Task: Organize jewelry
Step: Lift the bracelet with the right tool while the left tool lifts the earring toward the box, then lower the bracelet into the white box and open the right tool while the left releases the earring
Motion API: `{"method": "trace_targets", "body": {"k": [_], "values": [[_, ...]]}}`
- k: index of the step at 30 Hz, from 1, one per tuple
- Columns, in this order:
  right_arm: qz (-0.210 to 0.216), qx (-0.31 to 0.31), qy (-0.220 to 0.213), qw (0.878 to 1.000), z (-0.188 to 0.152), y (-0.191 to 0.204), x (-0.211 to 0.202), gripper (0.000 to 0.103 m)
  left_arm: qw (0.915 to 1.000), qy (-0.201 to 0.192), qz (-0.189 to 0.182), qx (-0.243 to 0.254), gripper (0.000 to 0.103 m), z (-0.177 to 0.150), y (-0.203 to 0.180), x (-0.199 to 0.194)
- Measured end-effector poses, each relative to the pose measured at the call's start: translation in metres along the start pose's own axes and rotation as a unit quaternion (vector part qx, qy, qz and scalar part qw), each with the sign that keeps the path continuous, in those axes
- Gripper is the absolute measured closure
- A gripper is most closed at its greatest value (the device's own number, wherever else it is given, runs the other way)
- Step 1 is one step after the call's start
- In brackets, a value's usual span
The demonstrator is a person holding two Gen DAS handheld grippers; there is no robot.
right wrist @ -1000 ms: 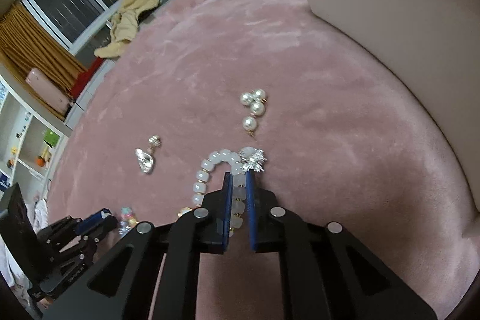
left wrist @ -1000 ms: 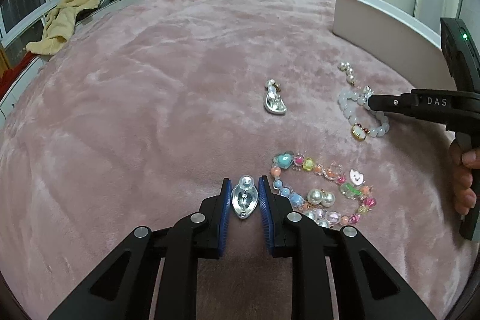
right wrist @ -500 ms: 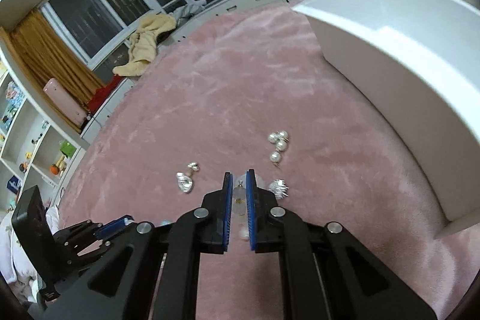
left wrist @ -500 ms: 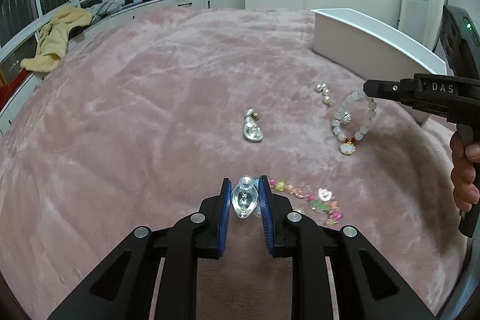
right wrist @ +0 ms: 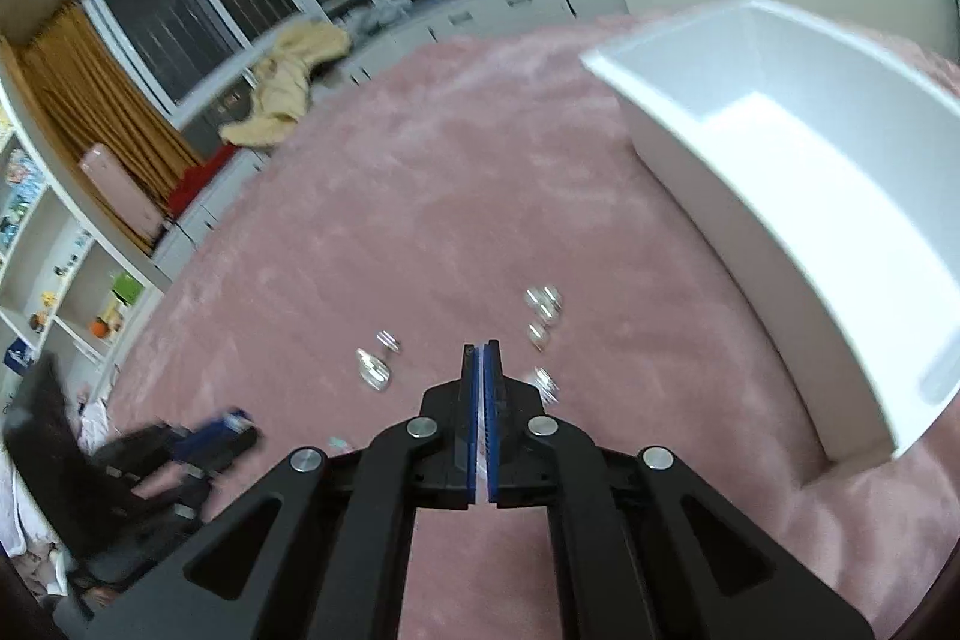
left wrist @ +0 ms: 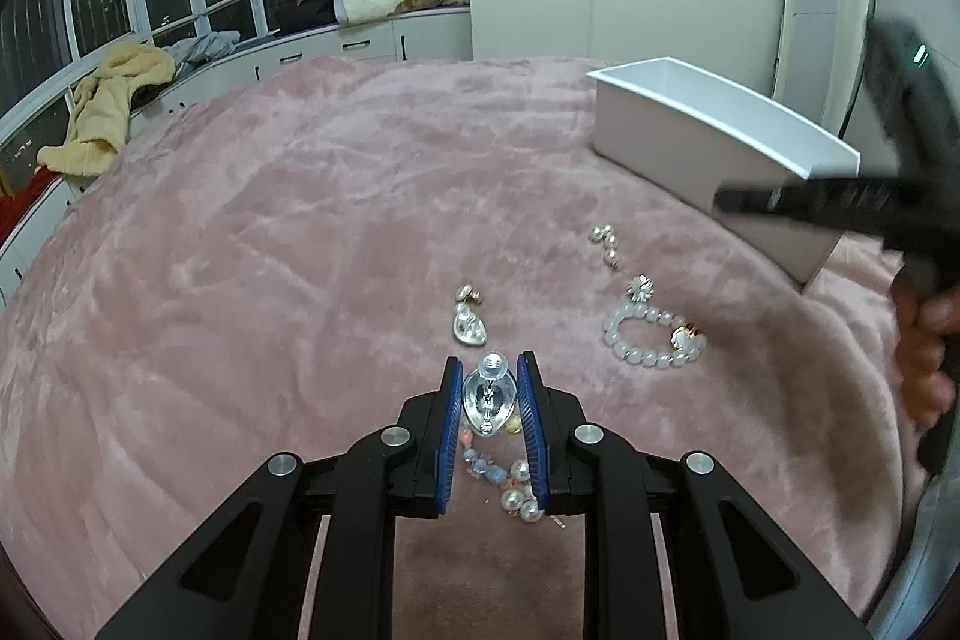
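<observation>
My left gripper (left wrist: 489, 364) is shut on a silver drop earring (left wrist: 487, 400), held above the pink blanket. Its twin earring (left wrist: 468, 325) lies just ahead. A colourful bead bracelet (left wrist: 498, 472) shows below between the fingers. The white bead bracelet (left wrist: 651, 334) lies flat on the blanket to the right, apart from my blurred right gripper (left wrist: 723, 202). In the right wrist view the right gripper (right wrist: 483, 346) has its jaws just opening, a thin slit with nothing gripped. A pearl cluster (right wrist: 543, 307) lies beyond. The white box (right wrist: 780, 196) stands open at the right.
The pink blanket (left wrist: 300, 250) covers the whole surface. A yellow towel (left wrist: 102, 118) lies on the window ledge at the far left. A person's hand (left wrist: 924, 340) holds the right gripper's handle at the right edge. The left gripper (right wrist: 234, 421) appears blurred low on the left.
Both grippers have risen. The white bead bracelet hung from the right gripper half a second ago and now lies on the blanket. The left gripper still holds the silver earring.
</observation>
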State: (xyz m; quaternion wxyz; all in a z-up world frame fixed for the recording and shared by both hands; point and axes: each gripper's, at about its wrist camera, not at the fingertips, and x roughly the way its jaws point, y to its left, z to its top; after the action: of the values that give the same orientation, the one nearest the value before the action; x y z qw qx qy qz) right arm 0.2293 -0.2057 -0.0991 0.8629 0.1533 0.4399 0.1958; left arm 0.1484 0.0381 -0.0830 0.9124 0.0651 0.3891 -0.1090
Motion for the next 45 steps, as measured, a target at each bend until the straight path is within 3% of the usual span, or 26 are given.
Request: {"method": "trace_targets", "body": {"k": [1, 3, 5, 8, 10, 14, 15, 26, 38, 45], "values": [[-0.019, 0.008, 0.021, 1.000, -0.004, -0.007, 0.011, 0.061, 1.0000, -0.003, 0.000, 0.002, 0.080, 0.001, -0.002, -0.002], [-0.034, 0.028, 0.045, 0.998, -0.014, -0.019, 0.030, 0.039, 1.0000, -0.006, -0.002, 0.005, 0.079, 0.004, -0.005, -0.005], [-0.038, 0.034, 0.075, 0.996, -0.022, -0.024, 0.050, 0.043, 1.0000, -0.005, -0.002, 0.006, 0.079, 0.005, -0.008, -0.005], [-0.078, -0.029, 0.089, 0.993, -0.032, -0.008, 0.069, 0.055, 0.9999, -0.006, -0.006, 0.006, 0.079, 0.005, -0.010, -0.007], [-0.096, -0.089, 0.095, 0.987, -0.039, 0.006, 0.077, 0.083, 0.9999, -0.006, -0.008, 0.006, 0.079, 0.006, -0.011, -0.008], [-0.089, -0.082, 0.091, 0.988, -0.038, 0.003, 0.074, 0.085, 0.9999, -0.007, -0.011, 0.006, 0.079, 0.008, -0.011, -0.009], [-0.084, -0.075, 0.088, 0.990, -0.039, 0.002, 0.072, 0.093, 0.9999, -0.008, -0.011, 0.007, 0.079, 0.009, -0.011, -0.010], [-0.040, -0.050, 0.025, 0.998, -0.010, 0.012, 0.021, 0.093, 0.9996, -0.020, -0.016, 0.007, 0.079, 0.015, -0.014, -0.017], [-0.043, -0.054, -0.035, 0.997, 0.027, 0.019, -0.036, 0.093, 0.9985, -0.044, -0.025, 0.021, 0.079, 0.043, -0.028, -0.023], [-0.051, -0.032, -0.070, 0.996, 0.050, -0.005, -0.075, 0.093, 0.9971, -0.056, -0.040, 0.032, 0.079, 0.068, -0.050, -0.020]]}}
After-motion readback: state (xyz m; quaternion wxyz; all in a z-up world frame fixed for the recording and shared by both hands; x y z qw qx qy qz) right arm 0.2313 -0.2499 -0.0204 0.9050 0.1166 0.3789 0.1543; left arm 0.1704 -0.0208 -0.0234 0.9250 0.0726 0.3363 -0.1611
